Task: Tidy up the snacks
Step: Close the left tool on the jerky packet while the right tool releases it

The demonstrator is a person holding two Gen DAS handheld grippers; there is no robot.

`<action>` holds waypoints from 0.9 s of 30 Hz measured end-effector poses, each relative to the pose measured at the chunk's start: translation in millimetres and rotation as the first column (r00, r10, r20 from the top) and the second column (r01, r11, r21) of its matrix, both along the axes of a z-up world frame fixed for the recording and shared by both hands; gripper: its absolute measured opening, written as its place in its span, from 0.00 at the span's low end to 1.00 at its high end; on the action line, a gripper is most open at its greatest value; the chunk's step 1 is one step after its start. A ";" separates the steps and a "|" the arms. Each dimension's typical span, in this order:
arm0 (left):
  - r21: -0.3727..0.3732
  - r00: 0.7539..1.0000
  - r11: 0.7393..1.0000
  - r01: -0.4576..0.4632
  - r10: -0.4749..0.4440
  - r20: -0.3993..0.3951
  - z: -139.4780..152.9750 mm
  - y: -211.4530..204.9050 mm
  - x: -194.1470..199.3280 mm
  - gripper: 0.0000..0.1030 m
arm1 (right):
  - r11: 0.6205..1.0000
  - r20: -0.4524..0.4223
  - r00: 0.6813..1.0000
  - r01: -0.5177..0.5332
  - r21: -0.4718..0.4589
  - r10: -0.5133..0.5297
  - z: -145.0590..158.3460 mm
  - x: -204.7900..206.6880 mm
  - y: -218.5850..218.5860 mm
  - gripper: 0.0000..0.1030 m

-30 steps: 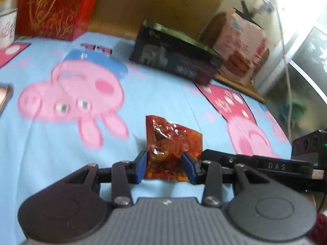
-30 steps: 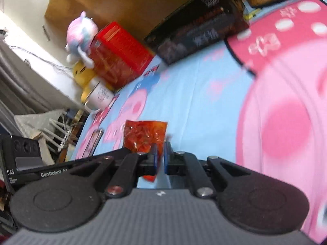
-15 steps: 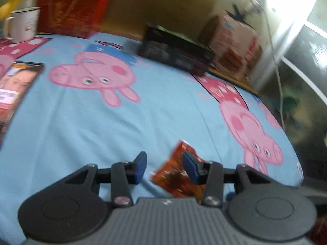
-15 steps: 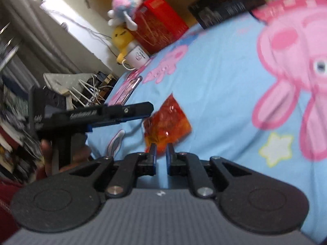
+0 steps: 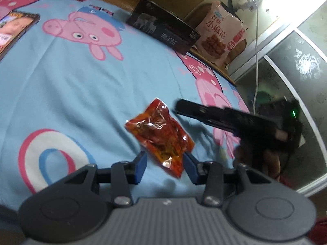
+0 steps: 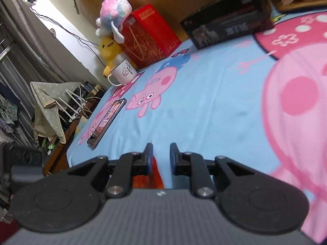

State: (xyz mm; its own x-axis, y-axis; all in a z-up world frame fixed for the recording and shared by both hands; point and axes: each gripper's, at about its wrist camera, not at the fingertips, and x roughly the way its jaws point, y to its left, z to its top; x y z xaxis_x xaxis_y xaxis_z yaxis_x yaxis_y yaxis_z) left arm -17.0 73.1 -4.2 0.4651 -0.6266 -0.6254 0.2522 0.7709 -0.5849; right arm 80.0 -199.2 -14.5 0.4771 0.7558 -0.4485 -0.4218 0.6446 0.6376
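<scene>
Right gripper just opened off red snack packet; box reads 澳羊奶

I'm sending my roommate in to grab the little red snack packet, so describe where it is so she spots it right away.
Look at the bed with the light blue cartoon-pig sheet. Near its front edge, well away from the black box by the headboard, lies the red snack packet. It is a small, crinkly, see-through red-orange pouch, the only loose wrapper on the sheet, unlike the big pink snack bag standing behind the box.

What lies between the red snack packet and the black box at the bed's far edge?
Only bare cartoon bedsheet between the snack packet and black box, in the left wrist view.
</scene>
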 end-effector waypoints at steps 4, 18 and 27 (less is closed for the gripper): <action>0.028 1.000 1.000 -0.010 0.010 0.014 1.3 -3.2 2.4 0.31 | 0.994 -0.054 0.993 -0.098 0.056 0.101 -6.2 4.2 6.6 0.28; 0.012 0.999 1.000 -0.007 0.007 0.032 1.3 -3.6 9.6 0.23 | 0.974 -0.103 0.987 -0.099 0.204 0.122 -15.8 -41.9 -27.8 0.20; 0.009 0.996 1.000 0.003 -0.004 0.084 25.8 -6.2 35.6 0.22 | 0.985 -0.054 0.998 -0.026 0.173 0.036 -0.9 -30.8 -25.2 0.08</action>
